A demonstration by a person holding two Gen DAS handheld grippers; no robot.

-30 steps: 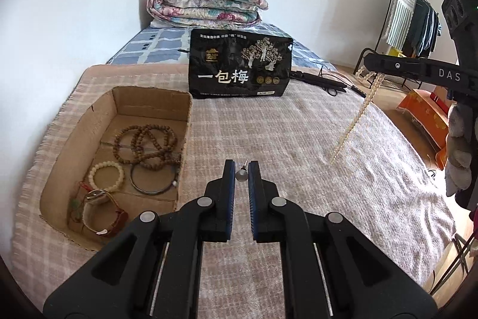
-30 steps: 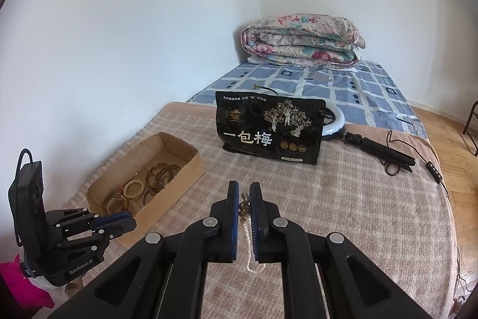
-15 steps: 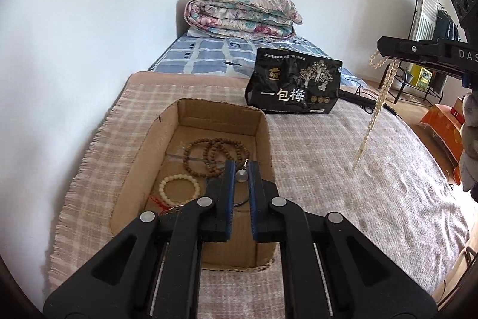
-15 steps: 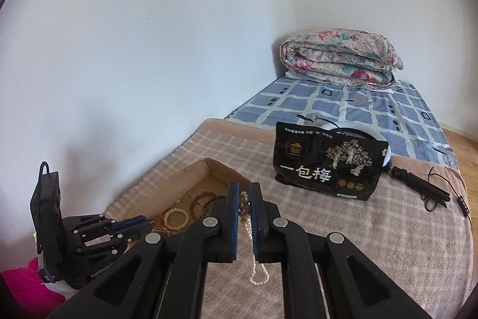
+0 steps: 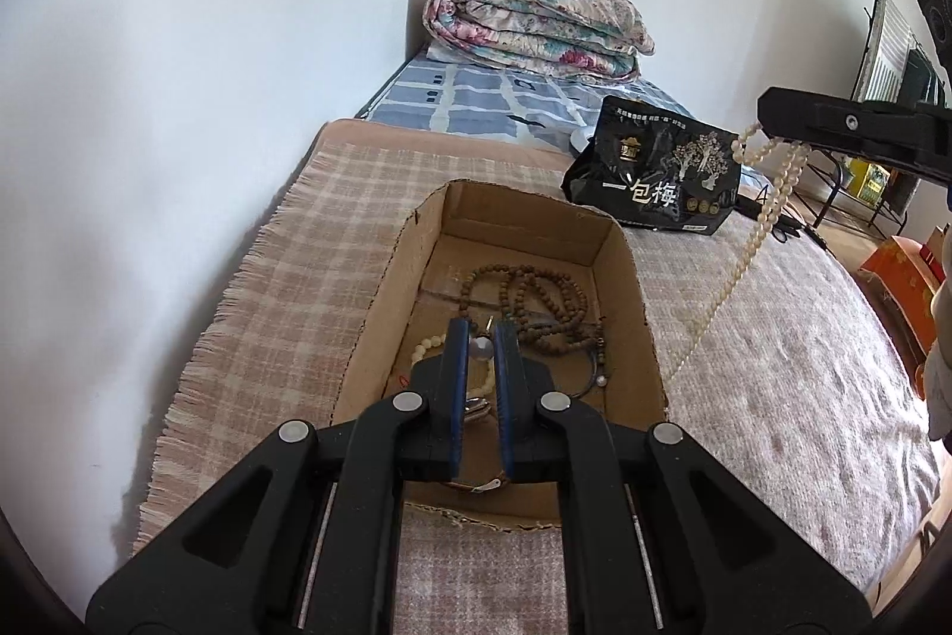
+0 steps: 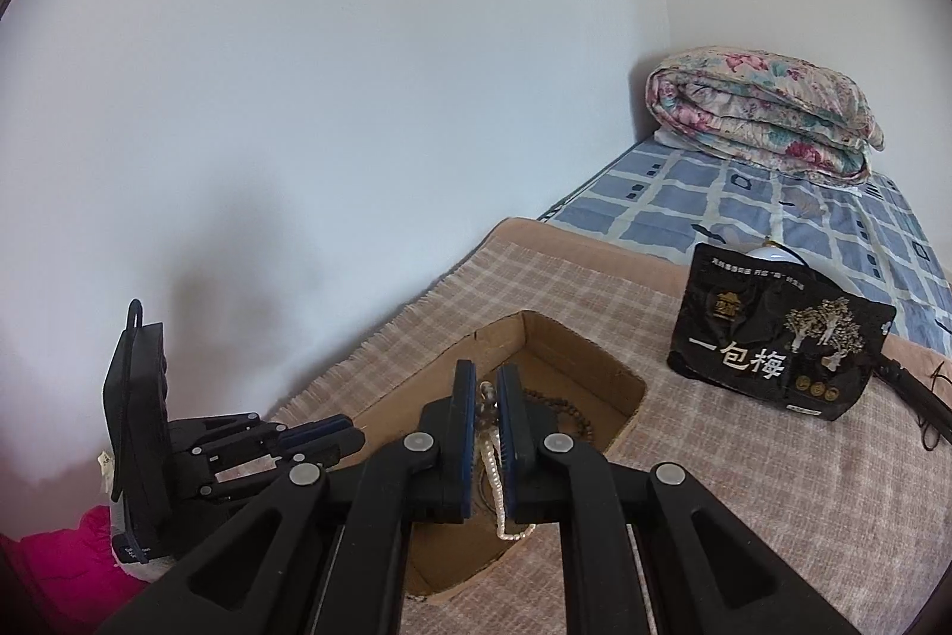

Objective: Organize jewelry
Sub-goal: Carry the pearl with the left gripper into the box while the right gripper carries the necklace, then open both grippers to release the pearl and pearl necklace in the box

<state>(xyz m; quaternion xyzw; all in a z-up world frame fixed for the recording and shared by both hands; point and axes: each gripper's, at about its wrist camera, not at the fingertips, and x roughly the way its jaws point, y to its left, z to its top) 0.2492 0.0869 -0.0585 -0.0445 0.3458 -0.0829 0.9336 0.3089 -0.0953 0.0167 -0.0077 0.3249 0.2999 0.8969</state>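
My left gripper (image 5: 481, 331) is shut on a small pearl earring (image 5: 479, 348) and hangs over the open cardboard box (image 5: 619, 242). In the box lie a brown bead necklace (image 5: 535, 290), a cream bead bracelet (image 5: 425, 343) and a watch (image 5: 476, 404). My right gripper (image 6: 487, 376) is shut on a long pearl necklace (image 6: 494, 474). In the left wrist view the right gripper (image 5: 764, 114) is at the upper right, and the necklace (image 5: 749, 242) dangles beside the box's right wall. The left gripper (image 6: 357, 435) shows low on the left in the right wrist view.
The box sits on a checked blanket (image 5: 309, 278) near the white wall. A black snack bag (image 5: 654, 177) stands behind it, with a folded floral quilt (image 5: 535, 22) further back. Cables (image 6: 910, 385) lie at the right, and a clothes rack (image 5: 880, 40) stands beyond the bed.
Both grippers have swung left toward the box. The left one, earlier over the blanket, is now above the box, and the right has brought the hanging necklace up to the box.
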